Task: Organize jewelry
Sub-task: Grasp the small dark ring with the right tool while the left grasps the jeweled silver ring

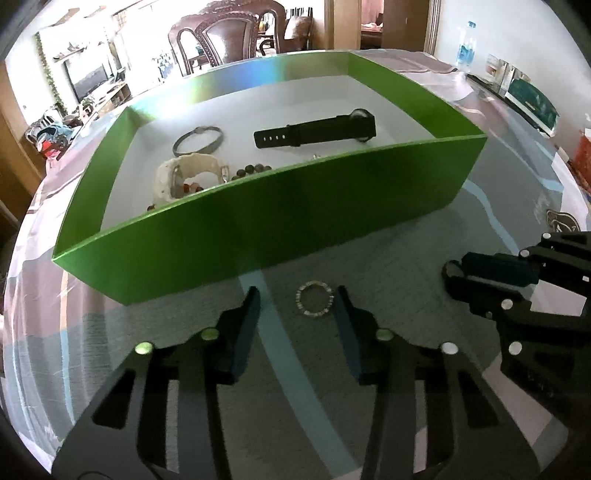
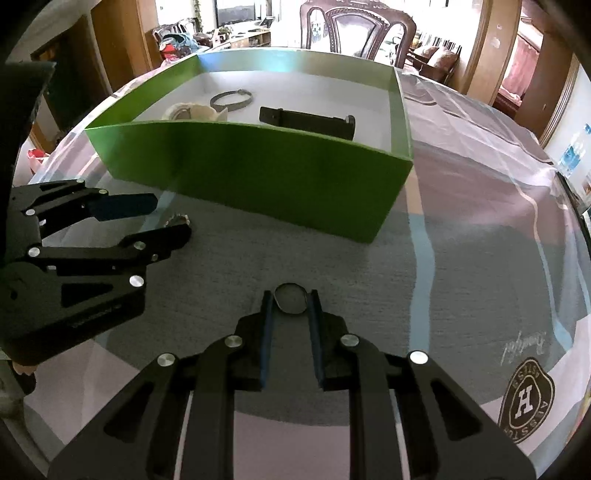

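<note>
A green box (image 1: 280, 221) with a white floor stands on the table. It holds a black watch (image 1: 317, 131), a grey bangle (image 1: 197, 140), a cream bracelet (image 1: 184, 173) and brown beads (image 1: 255, 170). A small silver ring (image 1: 314, 299) lies on the cloth between the fingers of my open left gripper (image 1: 297, 302), close to the right finger. My right gripper (image 2: 291, 301) is shut on a dark ring (image 2: 291, 298) low over the cloth. The right gripper also shows in the left wrist view (image 1: 458, 275). The box (image 2: 266, 177) and left gripper (image 2: 173, 221) show in the right wrist view.
The table wears a patterned grey, pink and blue cloth (image 2: 461, 229) under glass. Carved wooden chairs (image 2: 354, 29) stand behind the table. A teal box (image 1: 532, 101) and a water bottle (image 1: 466, 44) sit at the far right edge.
</note>
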